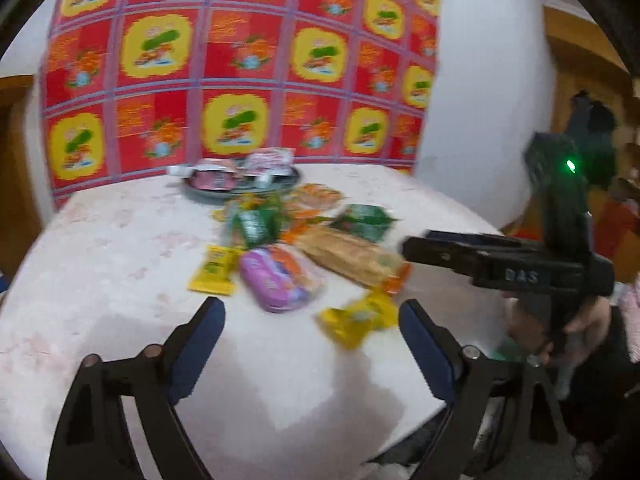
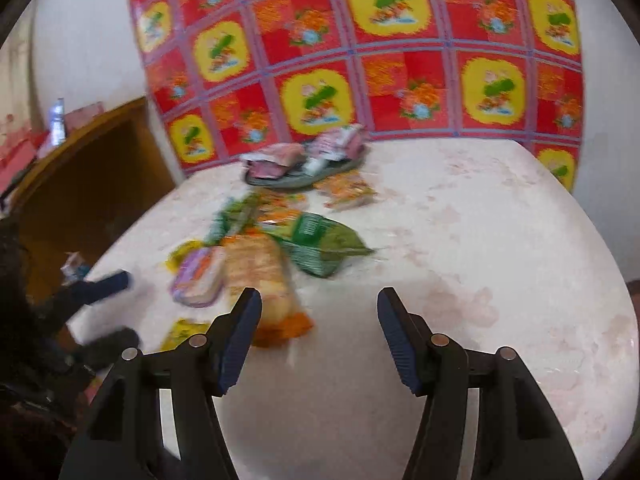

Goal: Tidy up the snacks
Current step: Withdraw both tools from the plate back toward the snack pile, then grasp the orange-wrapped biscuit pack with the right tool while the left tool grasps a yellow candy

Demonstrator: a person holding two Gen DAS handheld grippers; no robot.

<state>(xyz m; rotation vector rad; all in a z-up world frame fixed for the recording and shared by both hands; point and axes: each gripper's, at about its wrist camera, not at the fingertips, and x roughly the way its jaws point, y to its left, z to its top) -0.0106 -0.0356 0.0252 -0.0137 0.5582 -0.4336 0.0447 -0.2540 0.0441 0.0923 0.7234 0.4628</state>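
Observation:
Snack packets lie in a loose pile on the white marbled table (image 1: 120, 260). Among them are a purple pack (image 1: 276, 280) (image 2: 198, 276), a long biscuit pack (image 1: 348, 256) (image 2: 260, 280), a green packet (image 1: 362, 222) (image 2: 324, 248) and yellow sachets (image 1: 214, 274) (image 1: 356, 318). A grey plate (image 1: 212, 194) (image 2: 344, 168) at the back holds pink and white packets. My left gripper (image 1: 310, 312) is open just short of the purple pack, holding nothing. My right gripper (image 2: 319, 296) (image 1: 416, 248) is open and holds nothing; the biscuit pack's orange end lies by its left finger.
A red and yellow patterned cloth (image 1: 240, 60) hangs on the wall behind the table. A wooden cabinet (image 2: 92, 184) with a bottle (image 2: 58, 120) on it stands left of the table. A hand (image 1: 588, 320) grips the right tool. Bare tabletop (image 2: 480, 240) spreads to the right of the pile.

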